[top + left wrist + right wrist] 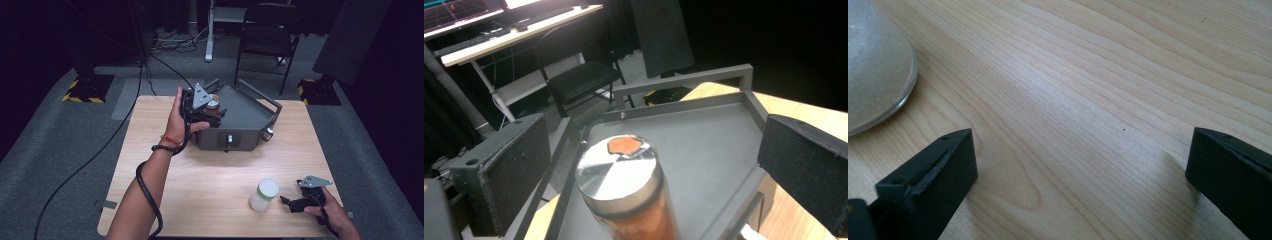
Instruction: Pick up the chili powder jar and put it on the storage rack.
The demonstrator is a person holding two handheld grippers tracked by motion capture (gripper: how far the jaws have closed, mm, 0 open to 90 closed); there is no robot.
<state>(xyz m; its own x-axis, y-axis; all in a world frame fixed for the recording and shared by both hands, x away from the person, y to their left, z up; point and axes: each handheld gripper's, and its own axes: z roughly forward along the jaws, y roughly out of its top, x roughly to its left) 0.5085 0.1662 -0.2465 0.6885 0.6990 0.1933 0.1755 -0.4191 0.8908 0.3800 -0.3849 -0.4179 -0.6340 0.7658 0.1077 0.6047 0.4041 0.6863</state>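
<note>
A jar with a silver lid (616,172) and orange-brown contents stands at the left corner of a dark grey metal tray (245,107). My left gripper (216,112) is open around the jar, its black pads (509,170) wide apart with a gap on each side (655,172). The same jar (214,104) appears just beyond the hand in the high view. Near the table's front right, my right gripper (287,203) lies low on the wood, open and empty (1080,165), its jaws pointing left at a white jar with a pale green lid (264,194). That white jar's rounded edge (875,65) shows at the upper left of the right gripper view.
The tray (704,150) has raised rims, a bar handle (684,82) at the back and a knob on its front wall (229,140). A light wooden table (200,175) carries everything. Behind it stand a black chair (267,35) and floor cables (90,160).
</note>
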